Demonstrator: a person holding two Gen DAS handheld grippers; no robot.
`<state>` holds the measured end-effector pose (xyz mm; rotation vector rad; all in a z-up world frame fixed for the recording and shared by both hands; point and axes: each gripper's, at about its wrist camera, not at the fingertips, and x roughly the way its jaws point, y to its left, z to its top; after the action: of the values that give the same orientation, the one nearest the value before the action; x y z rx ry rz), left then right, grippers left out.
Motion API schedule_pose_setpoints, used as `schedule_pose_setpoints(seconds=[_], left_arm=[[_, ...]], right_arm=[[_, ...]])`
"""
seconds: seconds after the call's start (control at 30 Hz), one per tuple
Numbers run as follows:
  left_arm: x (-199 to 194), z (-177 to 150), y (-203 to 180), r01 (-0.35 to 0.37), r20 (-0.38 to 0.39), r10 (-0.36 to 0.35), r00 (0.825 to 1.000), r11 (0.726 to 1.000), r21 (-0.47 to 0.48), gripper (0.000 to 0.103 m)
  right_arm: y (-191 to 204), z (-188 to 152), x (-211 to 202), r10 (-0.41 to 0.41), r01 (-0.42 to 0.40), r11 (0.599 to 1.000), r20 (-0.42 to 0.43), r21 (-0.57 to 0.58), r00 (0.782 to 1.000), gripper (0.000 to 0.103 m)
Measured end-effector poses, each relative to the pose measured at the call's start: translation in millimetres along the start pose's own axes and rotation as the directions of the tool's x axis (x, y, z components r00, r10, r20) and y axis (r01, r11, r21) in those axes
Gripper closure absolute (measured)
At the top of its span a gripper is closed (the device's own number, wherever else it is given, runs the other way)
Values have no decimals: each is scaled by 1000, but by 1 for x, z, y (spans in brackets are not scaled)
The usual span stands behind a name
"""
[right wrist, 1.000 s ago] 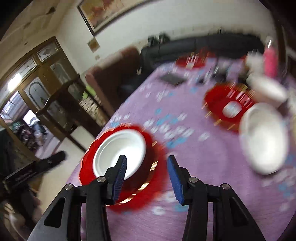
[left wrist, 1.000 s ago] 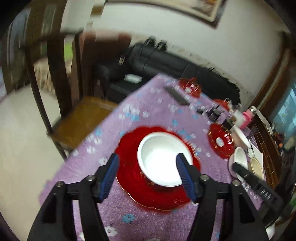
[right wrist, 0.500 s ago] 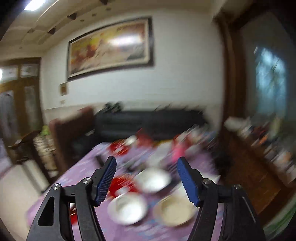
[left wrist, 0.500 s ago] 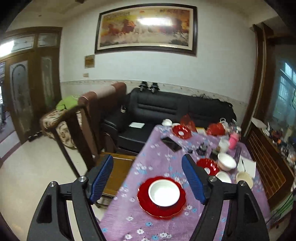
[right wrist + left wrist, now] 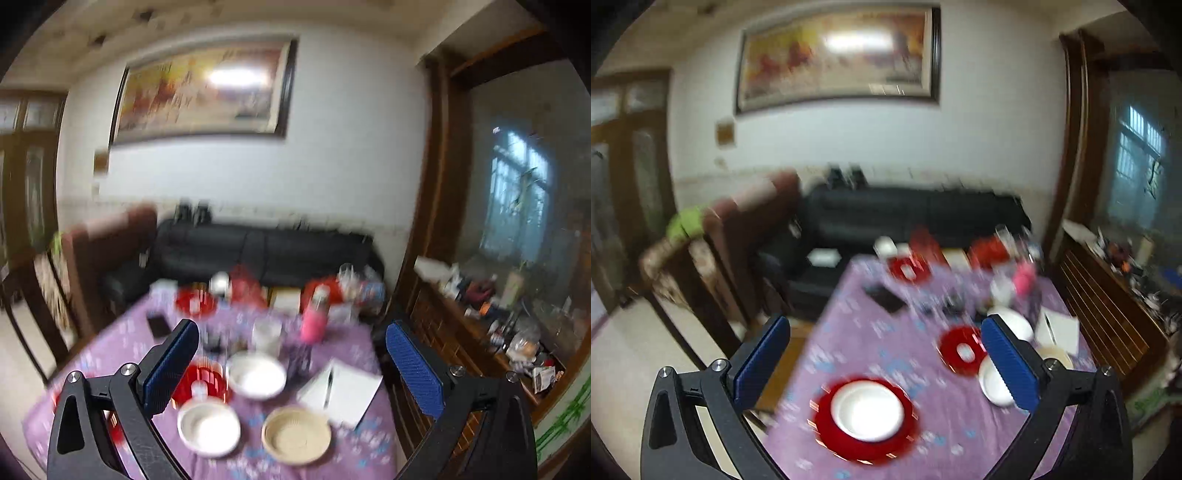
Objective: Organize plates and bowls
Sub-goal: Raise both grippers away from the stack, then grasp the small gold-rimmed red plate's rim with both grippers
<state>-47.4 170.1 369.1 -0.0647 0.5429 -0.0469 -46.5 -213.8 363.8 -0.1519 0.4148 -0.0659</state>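
Observation:
A white bowl sits in a large red plate at the near end of the purple table. A smaller red plate lies further right, with white bowls beside it. My left gripper is open and empty, held high above the table. In the right wrist view, two white bowls, a beige bowl and a red plate lie below. My right gripper is open and empty, high above them.
A notepad with a pen, a pink bottle, a phone and more red dishes crowd the far table end. A wooden chair stands left, a black sofa behind, a cluttered sideboard right.
Both grippers have risen from just over the plate and bowl to high above the table and opened wider. The right gripper has swung toward the bowls on the right.

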Motion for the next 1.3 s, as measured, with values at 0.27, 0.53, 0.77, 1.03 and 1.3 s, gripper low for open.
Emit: schedule_pose_setpoints(seconds=[0.27, 0.53, 0.77, 1.03, 1.3], left_arm=[[132, -52, 9, 95, -231, -124, 965, 987, -133, 0], [241, -69, 17, 85, -367, -184, 912, 959, -271, 0], [325, -91, -9, 101, -451, -268, 851, 928, -359, 0], [406, -119, -39, 61, -548, -302, 780, 908, -414, 0], [468, -139, -65, 36, -604, -321, 729, 900, -435, 11]], right_arm=[[57, -71, 101, 213, -212, 977, -216, 29, 953, 1], [80, -113, 228, 411, -297, 904, -433, 307, 803, 26], [82, -134, 308, 354, -198, 925, -546, 324, 760, 27], [91, -157, 365, 348, -138, 920, -603, 367, 718, 28], [106, -175, 402, 336, -106, 924, -646, 368, 685, 54]])
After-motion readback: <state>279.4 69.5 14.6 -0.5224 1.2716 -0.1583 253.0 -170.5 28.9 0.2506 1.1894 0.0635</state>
